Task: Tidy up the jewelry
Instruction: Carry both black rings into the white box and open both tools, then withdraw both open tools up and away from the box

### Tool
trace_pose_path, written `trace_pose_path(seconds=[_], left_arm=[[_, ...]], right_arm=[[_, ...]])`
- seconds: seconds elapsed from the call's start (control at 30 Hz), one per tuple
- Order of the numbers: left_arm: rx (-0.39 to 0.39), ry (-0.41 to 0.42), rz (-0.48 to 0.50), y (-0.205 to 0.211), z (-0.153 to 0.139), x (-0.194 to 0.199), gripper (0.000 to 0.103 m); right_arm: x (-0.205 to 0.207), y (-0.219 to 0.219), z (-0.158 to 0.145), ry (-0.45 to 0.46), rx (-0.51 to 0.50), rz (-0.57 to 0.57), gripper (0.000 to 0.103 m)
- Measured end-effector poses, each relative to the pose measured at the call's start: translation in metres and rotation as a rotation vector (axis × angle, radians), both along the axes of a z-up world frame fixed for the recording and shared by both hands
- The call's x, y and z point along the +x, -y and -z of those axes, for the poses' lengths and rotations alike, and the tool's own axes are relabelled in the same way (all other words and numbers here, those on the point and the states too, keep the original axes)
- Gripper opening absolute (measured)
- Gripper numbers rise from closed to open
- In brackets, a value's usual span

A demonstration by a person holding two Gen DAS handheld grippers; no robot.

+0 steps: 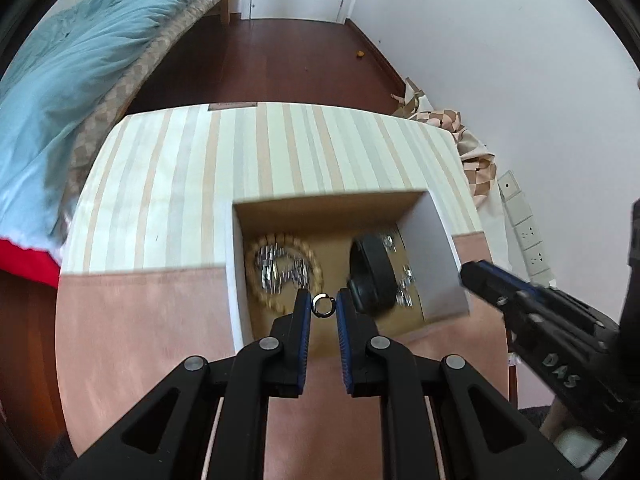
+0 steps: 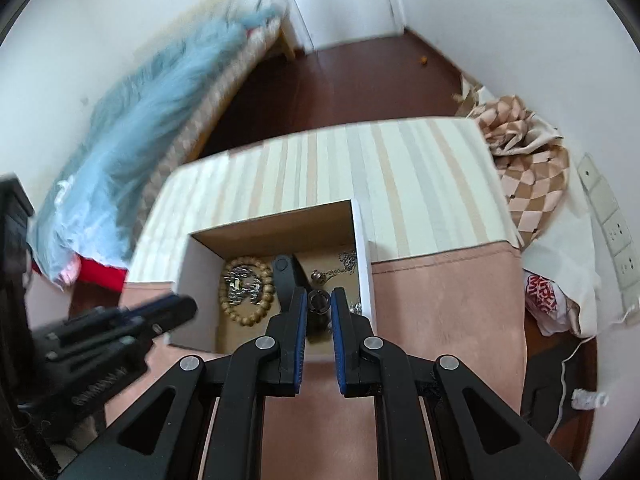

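My left gripper (image 1: 323,306) is shut on a small silver hoop ring (image 1: 323,305), held above the near side of an open box (image 1: 236,280) with white walls and a brown inside. In the box lie a wooden bead bracelet (image 1: 316,268) around a silver chain (image 1: 276,268), a black strap (image 1: 372,276) and silver pieces (image 1: 404,284). My right gripper (image 2: 319,304) is shut on a small dark ring (image 2: 319,303) over the same box (image 2: 364,260), close to the black strap (image 2: 284,272) and the bead bracelet (image 2: 244,316). Each gripper shows at the other view's edge.
The box stands on a table covered with striped and pink cloth (image 1: 160,184). A bed with a blue quilt (image 1: 80,72) lies to the left. A checked cloth bundle (image 2: 532,184) and wall sockets (image 1: 528,236) are on the right, with dark wooden floor (image 1: 288,60) beyond.
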State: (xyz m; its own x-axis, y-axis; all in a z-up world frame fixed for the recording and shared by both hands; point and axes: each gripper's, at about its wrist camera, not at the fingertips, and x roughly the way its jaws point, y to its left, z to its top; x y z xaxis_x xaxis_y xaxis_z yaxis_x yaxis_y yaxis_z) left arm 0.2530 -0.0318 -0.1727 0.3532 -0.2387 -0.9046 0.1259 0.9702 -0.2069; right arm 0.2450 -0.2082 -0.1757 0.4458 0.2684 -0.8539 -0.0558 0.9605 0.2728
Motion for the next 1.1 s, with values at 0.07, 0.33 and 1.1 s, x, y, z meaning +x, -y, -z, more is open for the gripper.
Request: trace_pose_path(seconds=[0.07,0.33,1.1], left_arm=[[0.015,-0.032,-0.002,-0.001,0.004,0.013,0.012],[0.086,-0.038,-0.071,-0.013,-0.002,0.038,0.045],[0.228,0.056,-0.208,-0.039,-0.030,-0.042,0.103]], right_arm=[[0.016,-0.002,0.009,-0.048,-0.001,-0.021,0.013],[0.039,0.003,0.010,-0.082,0.017,-0.004,0.041],[-0.032,-0.012,-0.032,-0.016,-0.280,-0.009,0.103]])
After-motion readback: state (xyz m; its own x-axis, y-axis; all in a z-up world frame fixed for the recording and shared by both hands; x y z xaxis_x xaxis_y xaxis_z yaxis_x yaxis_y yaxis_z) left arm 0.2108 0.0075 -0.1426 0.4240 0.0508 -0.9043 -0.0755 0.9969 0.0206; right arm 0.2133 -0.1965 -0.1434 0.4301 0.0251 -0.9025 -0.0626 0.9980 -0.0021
